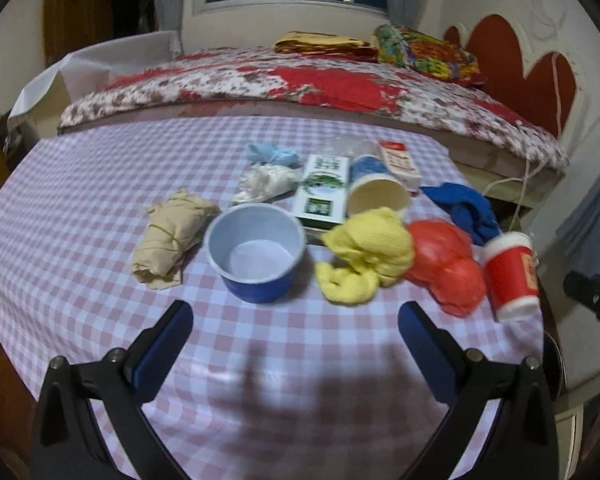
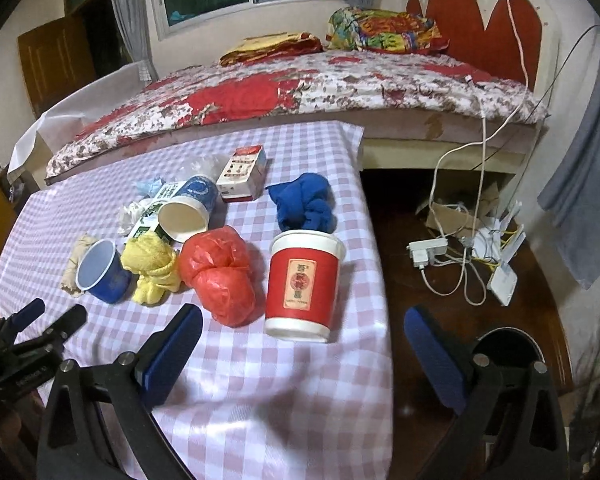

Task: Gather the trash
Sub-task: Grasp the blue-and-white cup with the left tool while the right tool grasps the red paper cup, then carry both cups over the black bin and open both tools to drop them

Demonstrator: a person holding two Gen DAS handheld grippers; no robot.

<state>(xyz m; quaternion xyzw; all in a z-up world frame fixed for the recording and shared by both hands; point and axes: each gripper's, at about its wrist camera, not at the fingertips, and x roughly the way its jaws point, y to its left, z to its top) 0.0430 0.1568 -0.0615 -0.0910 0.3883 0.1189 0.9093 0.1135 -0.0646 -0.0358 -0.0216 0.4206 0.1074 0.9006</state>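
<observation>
Left gripper [image 1: 296, 336]: spread wide, empty, above checked tablecloth [image 1: 100, 184] near blue bowl [image 1: 256, 252]. Right gripper [image 2: 304, 344]: spread wide, empty, just before upright red cup [image 2: 304, 284] at table's right edge. Trash clustered mid-table: yellow wad [image 1: 364, 252], red bag [image 2: 220, 276], tipped paper cup [image 2: 188, 212], green carton [image 1: 320, 192], blue cloth [image 2: 306, 206].

The red cup [image 2: 302, 285] carries a pale label with a red round emblem and Chinese characters above and below it; the characters are too small and blurred to read. The green carton [image 1: 322, 190] shows green printed blocks and a picture, its lettering unreadable. The red-and-white box [image 2: 243, 174] has small dark marks in rows, also illegible. No other writing can be made out.
</observation>
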